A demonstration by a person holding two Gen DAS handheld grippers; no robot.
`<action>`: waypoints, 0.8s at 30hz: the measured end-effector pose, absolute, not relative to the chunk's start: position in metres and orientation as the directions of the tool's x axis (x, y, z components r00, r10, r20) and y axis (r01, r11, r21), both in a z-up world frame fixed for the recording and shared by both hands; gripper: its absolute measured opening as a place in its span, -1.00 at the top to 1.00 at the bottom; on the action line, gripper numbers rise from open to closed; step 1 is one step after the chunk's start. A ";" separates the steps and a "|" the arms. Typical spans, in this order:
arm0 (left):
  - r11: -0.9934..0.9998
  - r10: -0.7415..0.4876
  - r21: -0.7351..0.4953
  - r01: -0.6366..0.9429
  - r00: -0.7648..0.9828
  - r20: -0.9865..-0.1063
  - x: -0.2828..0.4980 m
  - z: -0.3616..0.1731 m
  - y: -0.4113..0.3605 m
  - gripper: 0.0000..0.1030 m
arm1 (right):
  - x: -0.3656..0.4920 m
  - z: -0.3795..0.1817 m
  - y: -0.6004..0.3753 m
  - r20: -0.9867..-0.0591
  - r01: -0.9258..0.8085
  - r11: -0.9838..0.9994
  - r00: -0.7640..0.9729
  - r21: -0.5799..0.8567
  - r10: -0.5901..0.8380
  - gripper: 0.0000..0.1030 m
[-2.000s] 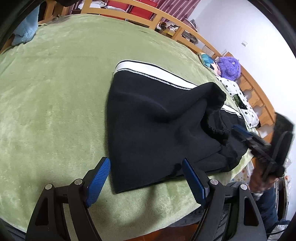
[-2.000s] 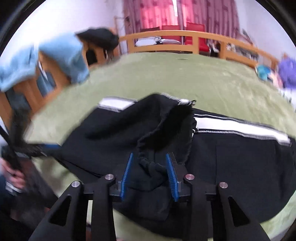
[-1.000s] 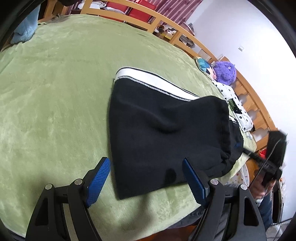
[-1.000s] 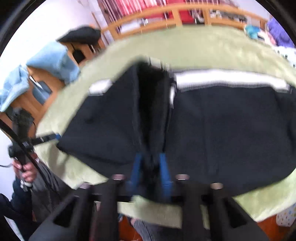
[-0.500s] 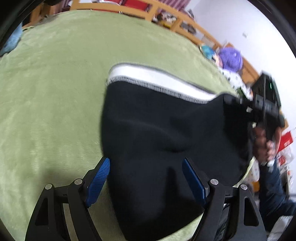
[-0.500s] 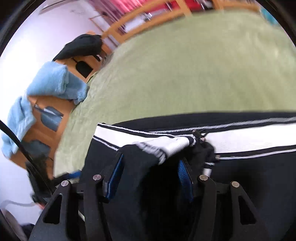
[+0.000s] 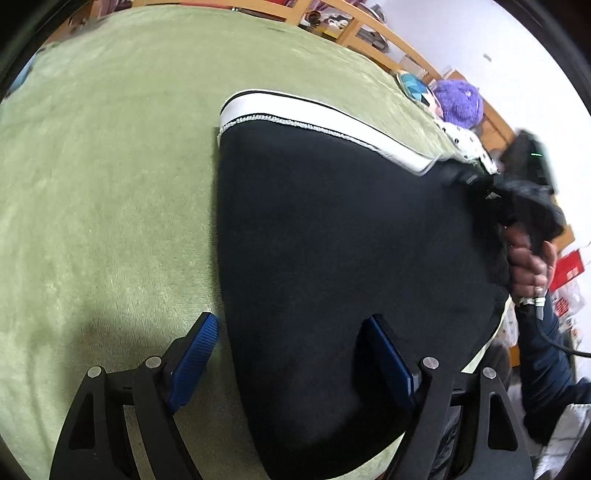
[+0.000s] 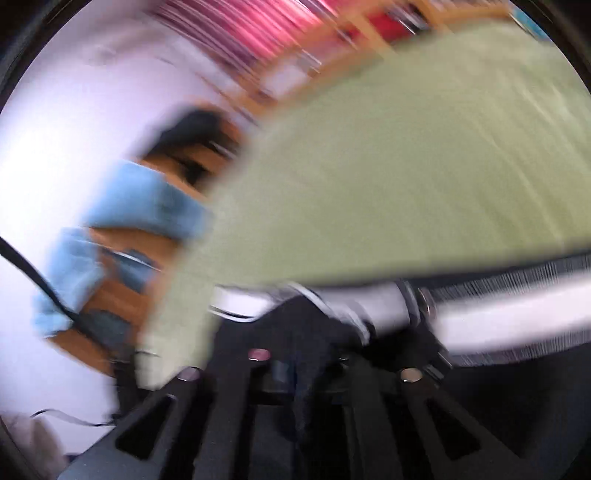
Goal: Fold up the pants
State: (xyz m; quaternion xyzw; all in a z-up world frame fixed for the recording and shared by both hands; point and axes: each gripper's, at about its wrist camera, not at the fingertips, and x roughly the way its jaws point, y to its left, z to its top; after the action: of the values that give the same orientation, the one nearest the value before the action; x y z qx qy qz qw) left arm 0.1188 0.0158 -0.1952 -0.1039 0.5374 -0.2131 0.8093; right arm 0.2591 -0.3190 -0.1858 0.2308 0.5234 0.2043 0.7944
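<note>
Black pants (image 7: 332, 240) with a white side stripe (image 7: 317, 114) lie folded on the green blanket (image 7: 103, 166). My left gripper (image 7: 291, 354) is open, its blue pads on either side of the pants' near edge, holding nothing. My right gripper (image 7: 476, 184) shows at the pants' far right end, held by a hand. In the blurred right wrist view the right gripper (image 8: 310, 365) has black cloth (image 8: 306, 332) between its fingers, beside the white stripe (image 8: 498, 306); the pads are hidden, so its state is unclear.
A wooden bed rail (image 7: 369, 33) runs along the far side. A purple plush toy (image 7: 460, 103) and a patterned cushion (image 7: 417, 86) sit at the far right. Blue cloths (image 8: 147, 206) hang on wooden furniture left of the bed.
The right gripper carried the pants' end across to the striped edge, and the fold now lies flatter. The left gripper stayed open and moved closer over the near edge.
</note>
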 end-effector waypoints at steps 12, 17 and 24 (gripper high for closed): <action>0.887 -0.462 -0.424 0.183 0.348 -0.816 0.088 -0.185 0.032 -0.57 | 0.130 -0.165 -0.331 -0.791 -0.098 0.899 0.441 0.426 0.423 0.19; 0.876 -0.480 -0.463 0.138 0.346 -0.806 0.088 -0.182 0.029 -0.57 | 0.118 -0.188 -0.321 -0.827 -0.094 0.925 0.421 0.368 0.372 0.61; 0.865 -0.473 -0.499 0.046 0.405 -0.783 0.085 -0.193 0.024 -0.40 | 0.077 -0.157 -0.332 -0.801 -0.089 0.955 0.526 0.282 0.285 0.27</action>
State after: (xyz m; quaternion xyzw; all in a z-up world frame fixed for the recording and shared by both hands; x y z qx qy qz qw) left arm 0.0846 0.0243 -0.1928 -0.2046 0.5217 -0.1598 0.8127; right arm 0.0773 -0.3323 -0.1568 0.1037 0.4745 0.1078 0.8674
